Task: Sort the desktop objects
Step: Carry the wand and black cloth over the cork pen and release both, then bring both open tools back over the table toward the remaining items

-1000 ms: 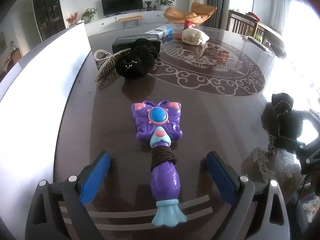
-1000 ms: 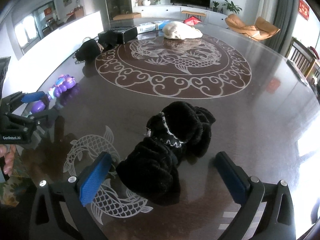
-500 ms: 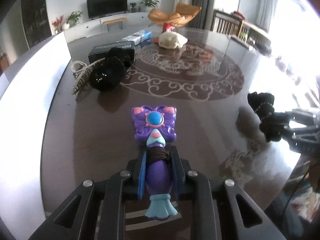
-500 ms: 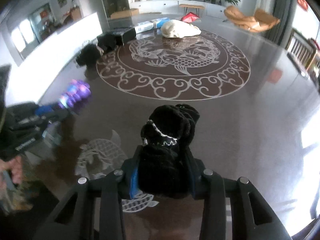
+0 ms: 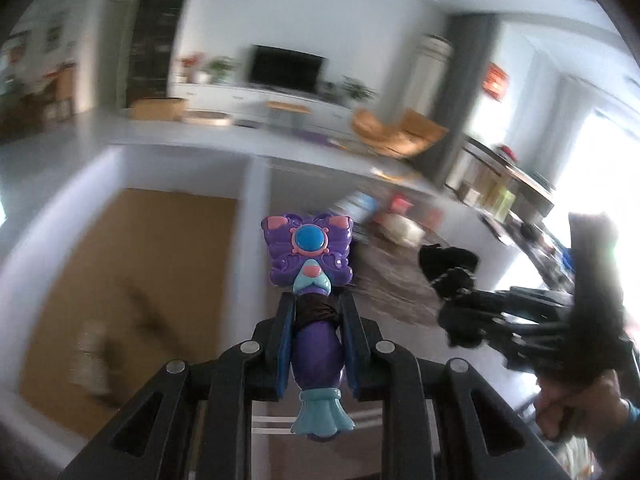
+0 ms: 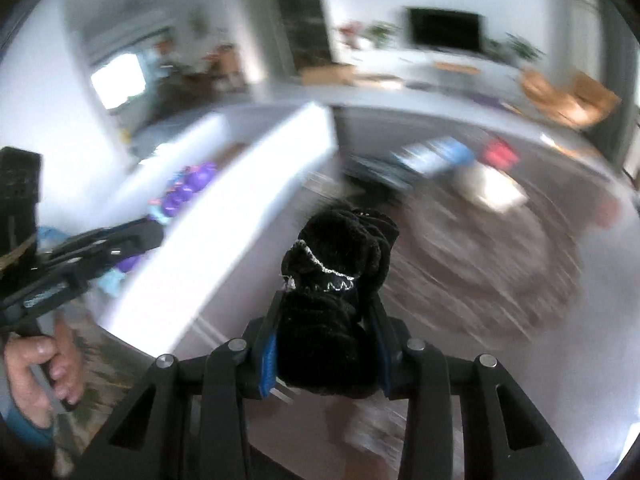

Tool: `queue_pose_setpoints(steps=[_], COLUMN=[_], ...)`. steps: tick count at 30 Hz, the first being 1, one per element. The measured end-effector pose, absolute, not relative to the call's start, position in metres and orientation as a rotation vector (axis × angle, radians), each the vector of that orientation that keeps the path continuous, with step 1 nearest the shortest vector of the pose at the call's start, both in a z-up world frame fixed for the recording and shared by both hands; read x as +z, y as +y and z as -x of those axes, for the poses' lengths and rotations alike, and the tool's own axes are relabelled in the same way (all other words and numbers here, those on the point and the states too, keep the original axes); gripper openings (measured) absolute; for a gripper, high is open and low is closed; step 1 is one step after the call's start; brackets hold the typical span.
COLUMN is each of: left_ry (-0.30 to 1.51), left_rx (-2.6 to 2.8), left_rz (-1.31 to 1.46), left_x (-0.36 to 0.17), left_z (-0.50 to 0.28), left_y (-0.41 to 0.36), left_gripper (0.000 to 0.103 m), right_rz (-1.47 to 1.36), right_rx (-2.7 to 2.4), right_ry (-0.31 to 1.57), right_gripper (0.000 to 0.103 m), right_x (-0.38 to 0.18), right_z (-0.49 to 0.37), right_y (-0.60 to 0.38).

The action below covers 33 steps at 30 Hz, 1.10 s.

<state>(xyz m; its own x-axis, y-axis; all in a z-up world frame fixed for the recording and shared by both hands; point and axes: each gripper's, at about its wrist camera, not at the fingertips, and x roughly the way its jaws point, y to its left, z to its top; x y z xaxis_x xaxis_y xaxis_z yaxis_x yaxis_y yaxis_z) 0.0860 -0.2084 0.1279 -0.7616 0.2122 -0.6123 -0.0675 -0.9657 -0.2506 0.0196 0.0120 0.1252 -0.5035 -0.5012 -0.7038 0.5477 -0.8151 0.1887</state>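
My left gripper (image 5: 316, 308) is shut on the handle of a purple butterfly toy wand (image 5: 310, 252) and holds it in the air above a white-walled box (image 5: 256, 208) with a brown bottom. My right gripper (image 6: 324, 312) is shut on a black fuzzy scrunchie (image 6: 336, 248) with a silver chain, lifted over the dark table near the box's white wall (image 6: 240, 200). The wand also shows at the left of the right wrist view (image 6: 188, 188). The scrunchie also shows at the right of the left wrist view (image 5: 452, 272).
The dark patterned table (image 6: 500, 260) carries a blue-white box (image 6: 432, 156), a red item (image 6: 500, 152) and a white bundle (image 6: 496, 192) at its far side. Both views are motion-blurred.
Both grippers closed on their objects, then lifted them off the table and swung left toward the white box. The wand now hangs over the box's inside.
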Motion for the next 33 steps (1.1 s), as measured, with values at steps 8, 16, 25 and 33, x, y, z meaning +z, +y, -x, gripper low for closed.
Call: queue_pose_setpoints(steps=[8,16,25,33], left_ry=[-0.374,-0.417,-0.289,0.001], left_rx=[3.016,3.034,3.079,2.775], left_rz=[1.324,1.619,1.239,1.015], left_x=[0.098,0.05,0.1,0.129], left_z=[-0.065,-0.051,-0.077,-0.083], left_y=[-0.351,-0.377,-0.295,-0.13], left_gripper=[0.021,0.077,0.078,0.103], right_rz=[-0.958,-1.087,-0.825,-1.256], right_rx=[-1.996,-1.888,-2.282,-2.654], right_ry=[0.21,0.269,0.162,0.2], right_gripper=[0.039,0.075,0.103,0.103], right_x=[0.133,0.086,0.1,0.008], right_z=[-0.024,-0.018,-0.022,0.011], right_y=[-0.164,-0.223,-0.067,0.13])
